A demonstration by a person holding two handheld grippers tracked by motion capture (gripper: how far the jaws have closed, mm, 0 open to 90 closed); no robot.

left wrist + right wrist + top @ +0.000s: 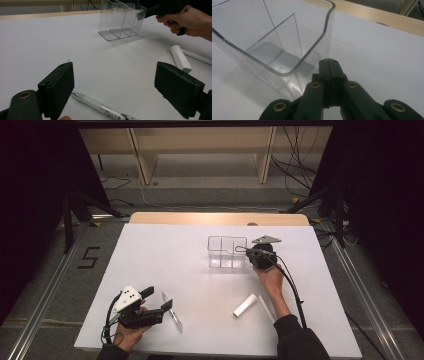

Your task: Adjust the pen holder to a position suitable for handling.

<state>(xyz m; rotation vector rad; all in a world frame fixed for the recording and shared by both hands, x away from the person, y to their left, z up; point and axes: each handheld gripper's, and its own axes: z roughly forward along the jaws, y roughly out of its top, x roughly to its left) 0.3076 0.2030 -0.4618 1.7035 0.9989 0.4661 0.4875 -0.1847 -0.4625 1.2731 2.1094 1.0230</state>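
A clear plastic organiser [227,252] with dividers stands upright at the table's far middle. My right gripper [245,251] is shut with nothing between its jaws, and its tips sit at the organiser's right wall near the rim. In the right gripper view the closed jaws [329,66] lie just outside the organiser's curved corner [322,47]. My left gripper [157,299] rests at the near left, open. A pen [100,107] lies on the table just in front of it, between and below the wide jaws [120,87].
A short white tube [245,305] and a thin white stick [266,309] lie near the right forearm. The white table top [150,255] ends in a wooden strip [215,218] at the far side. Beyond it are shelf legs and cables on the floor.
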